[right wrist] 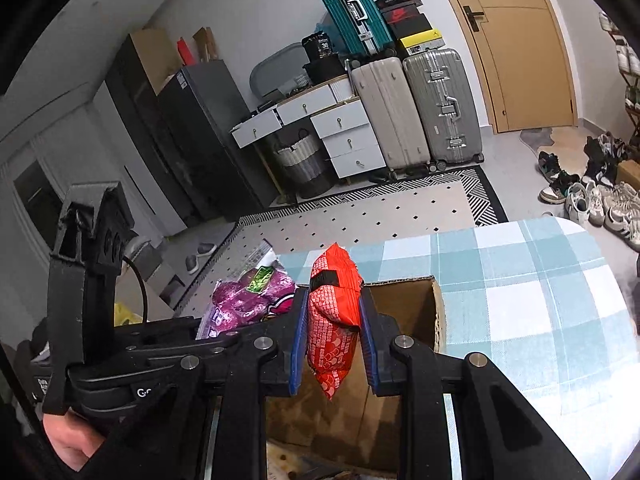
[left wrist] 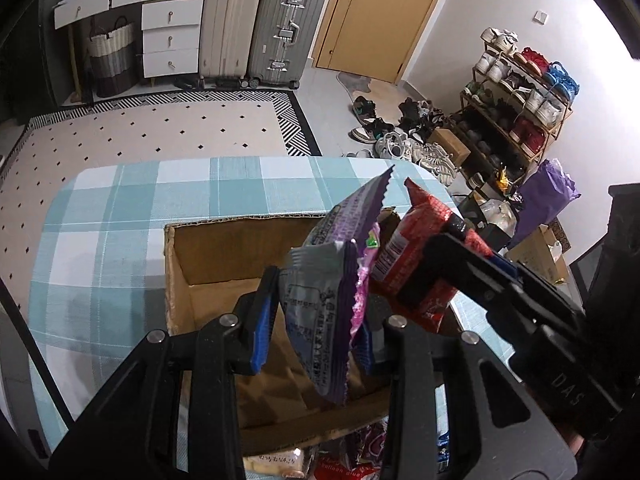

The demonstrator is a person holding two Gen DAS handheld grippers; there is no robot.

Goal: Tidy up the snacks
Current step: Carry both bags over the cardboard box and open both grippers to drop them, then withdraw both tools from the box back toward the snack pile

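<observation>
Blue-and-white checked bench bearing open cardboard box, left tool clamped on purple snack packet above box, right tool clamped on red snack packet above box, patterned rug, suitcases, shoe rack beyond.

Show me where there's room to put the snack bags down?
The cardboard box looks bare inside, under both held packets. The checked tablecloth is bare left of the box and behind it, up to the table's far edge. It is crowded at the near edge, where more snack packets lie in front of the box.
</observation>
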